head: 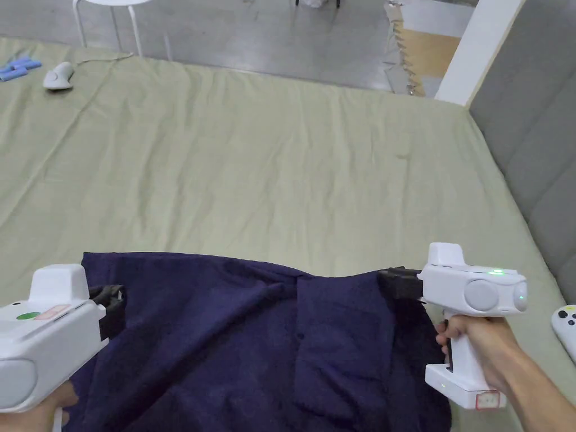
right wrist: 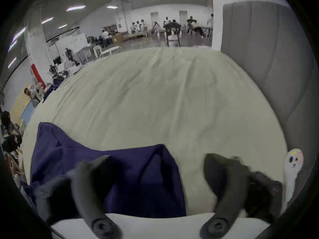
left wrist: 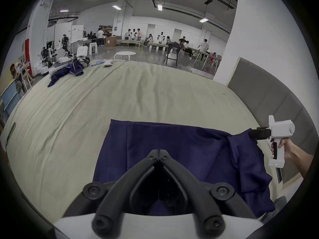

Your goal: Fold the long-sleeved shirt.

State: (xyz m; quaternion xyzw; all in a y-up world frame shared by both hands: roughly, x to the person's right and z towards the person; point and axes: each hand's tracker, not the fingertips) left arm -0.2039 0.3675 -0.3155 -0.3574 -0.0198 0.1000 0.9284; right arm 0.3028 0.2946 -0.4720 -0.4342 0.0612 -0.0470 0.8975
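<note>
A navy long-sleeved shirt (head: pixel 253 337) lies bunched on the pale green sheet (head: pixel 281 157) at the near edge. My left gripper (head: pixel 112 309) sits at the shirt's left side. In the left gripper view its jaws meet at the tips (left wrist: pixel 158 154) with the shirt (left wrist: pixel 181 148) under and around them, pinching the cloth. My right gripper (head: pixel 396 281) is at the shirt's upper right corner, also seen from the left (left wrist: pixel 255 133). In the right gripper view its jaws stand wide apart (right wrist: pixel 158 157), blurred, with the shirt's corner (right wrist: pixel 129 173) lying between them.
A grey padded headboard (head: pixel 534 140) runs along the right side. A white controller (head: pixel 565 326) lies by the right edge of the sheet. At the far left are a white device (head: pixel 59 76) and a blue item (head: pixel 17 67). Another dark garment (left wrist: pixel 69 70) lies far off.
</note>
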